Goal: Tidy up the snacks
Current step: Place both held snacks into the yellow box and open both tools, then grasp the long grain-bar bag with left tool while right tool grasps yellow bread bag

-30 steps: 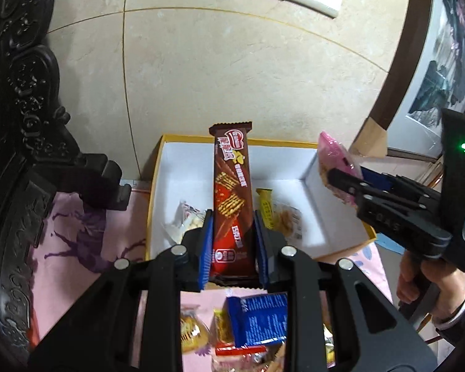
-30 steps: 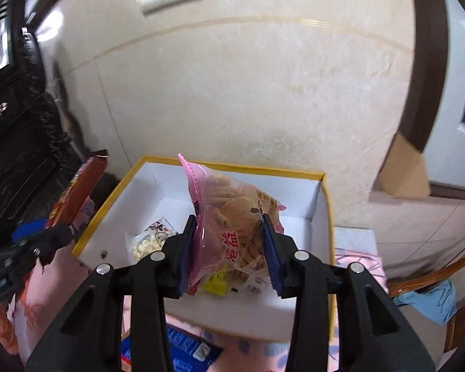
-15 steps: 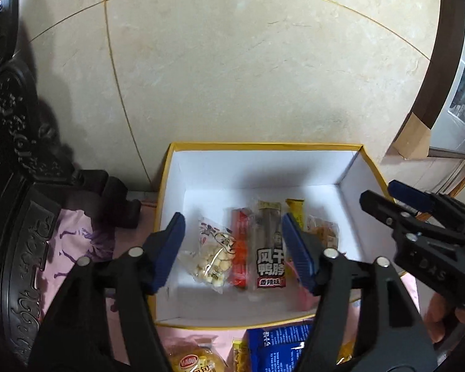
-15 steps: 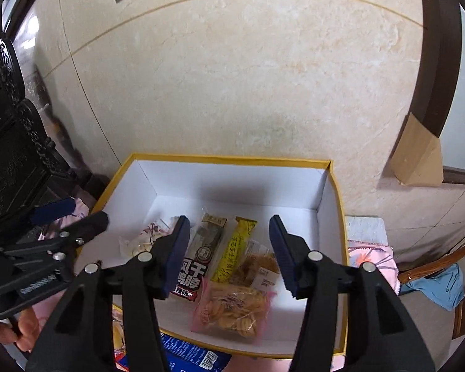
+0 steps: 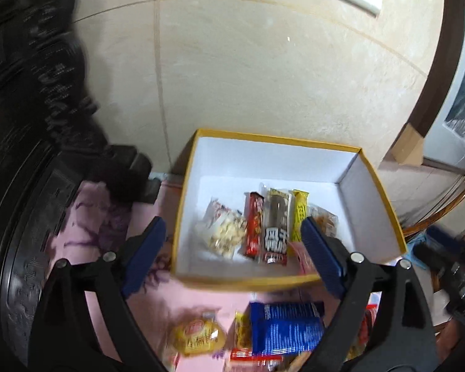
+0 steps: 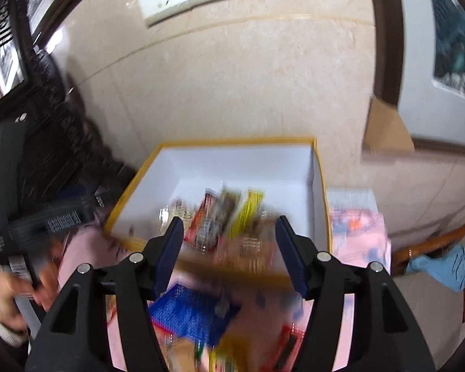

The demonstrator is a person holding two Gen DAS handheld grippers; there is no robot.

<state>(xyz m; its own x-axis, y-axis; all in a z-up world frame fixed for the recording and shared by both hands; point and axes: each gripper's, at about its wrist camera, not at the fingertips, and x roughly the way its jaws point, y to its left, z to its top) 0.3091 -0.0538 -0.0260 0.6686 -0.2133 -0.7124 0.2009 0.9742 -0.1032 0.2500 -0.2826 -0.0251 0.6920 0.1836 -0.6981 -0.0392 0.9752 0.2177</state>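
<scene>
Both sets of jaws are spread wide and nothing is held — left gripper [image 5: 232, 257], right gripper [image 6: 229, 248]. A blue packet [image 5: 283, 328] lies on the counter below the left jaws. Beyond them, snacks [image 5: 260, 226] lie inside the yellow-rimmed box [image 5: 272, 158].

We take the box [image 5: 350, 148] as our landmark: it sits on the counter [image 5: 108, 217] against the wall [image 5: 263, 77]. Inside it, five packets lie side by side: the popcorn bag [image 5: 223, 232] leftmost, then the wafer bar [image 5: 253, 223], the duck packet [image 5: 275, 226], the stick packet [image 5: 299, 214] and the cracker bag [image 5: 325, 221] rightmost. In front of the box, the biscuit pack [image 5: 282, 328] and the round cake [image 5: 198, 336] lie on the counter, the cake to the left.
</scene>
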